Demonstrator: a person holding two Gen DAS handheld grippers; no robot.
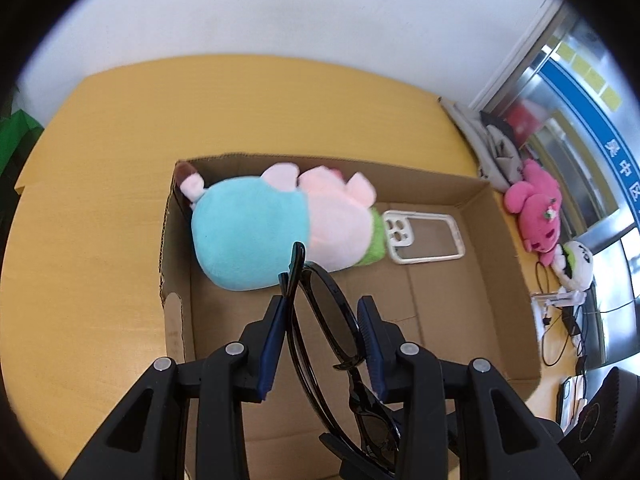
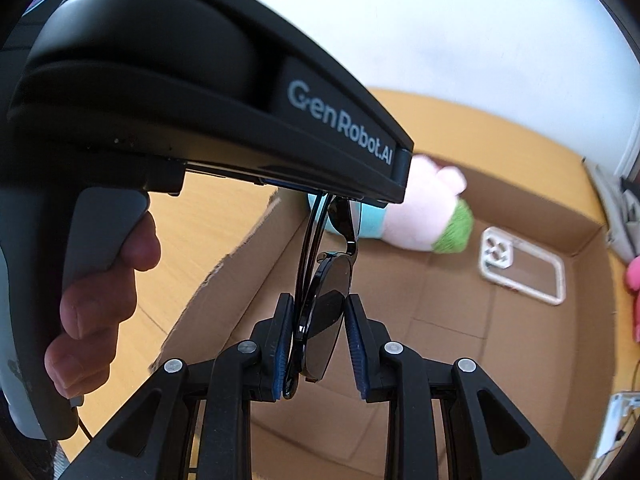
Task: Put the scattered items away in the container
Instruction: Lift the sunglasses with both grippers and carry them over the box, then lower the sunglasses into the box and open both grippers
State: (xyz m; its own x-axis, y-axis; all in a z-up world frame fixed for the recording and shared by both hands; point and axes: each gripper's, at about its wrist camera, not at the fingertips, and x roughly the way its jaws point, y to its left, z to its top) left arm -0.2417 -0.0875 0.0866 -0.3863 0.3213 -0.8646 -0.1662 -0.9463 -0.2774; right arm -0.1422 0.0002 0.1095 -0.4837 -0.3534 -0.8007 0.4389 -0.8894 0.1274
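Both the left tool (image 1: pixel 322 344) and right tool (image 2: pixel 316 344) clamp light, brittle, slick sunglasses (image 1: pixel 320 320) over the box (image 1: pixel 500 280); grip the frame, not the lenses.

bright, even light; blurred fisheye edges

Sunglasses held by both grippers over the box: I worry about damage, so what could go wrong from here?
1. Both the left gripper and right gripper hold the sunglasses; pulling apart could bend the frame.
2. The right fingers bear on a lens and may scratch it.
3. Released now, they drop onto the cardboard box floor.
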